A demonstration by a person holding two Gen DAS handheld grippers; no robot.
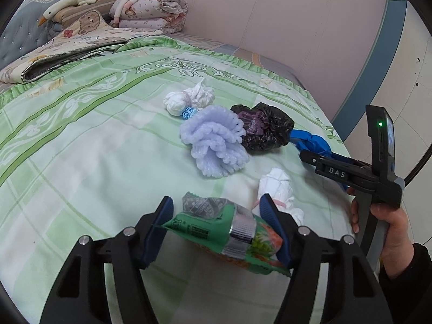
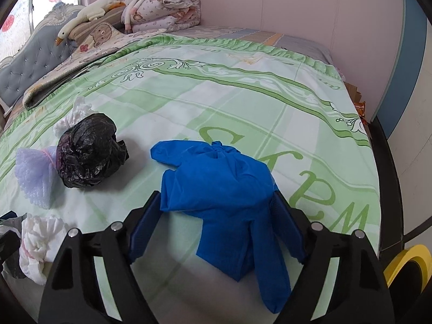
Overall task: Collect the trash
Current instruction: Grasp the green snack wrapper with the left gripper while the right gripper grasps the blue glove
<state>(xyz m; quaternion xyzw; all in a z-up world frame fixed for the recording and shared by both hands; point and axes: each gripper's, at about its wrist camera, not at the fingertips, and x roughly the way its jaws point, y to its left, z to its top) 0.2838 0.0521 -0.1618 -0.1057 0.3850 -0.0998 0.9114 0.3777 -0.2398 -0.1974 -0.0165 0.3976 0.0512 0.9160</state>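
- The left gripper [image 1: 216, 229] had its blue ribbed pads against both ends of a crinkled green snack wrapper [image 1: 229, 232] banded with grey tape, on the green checked bedspread [image 1: 81, 162].
- The right gripper [image 2: 216, 226] straddled a bunched blue glove [image 2: 221, 189]; whether its pads pressed it could not be told.
- Beyond lay a black plastic wad [image 2: 89, 154], lilac foam netting [image 1: 213, 143] and white tissue bundles [image 1: 189, 100].

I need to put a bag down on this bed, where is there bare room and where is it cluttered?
Bare green bedspread lies wide open between the folded bear-print quilt and the lilac foam net. The far corner by the pink wall is also free. It is crowded around the black bag, blue glove, white wads and green snack wrapper.
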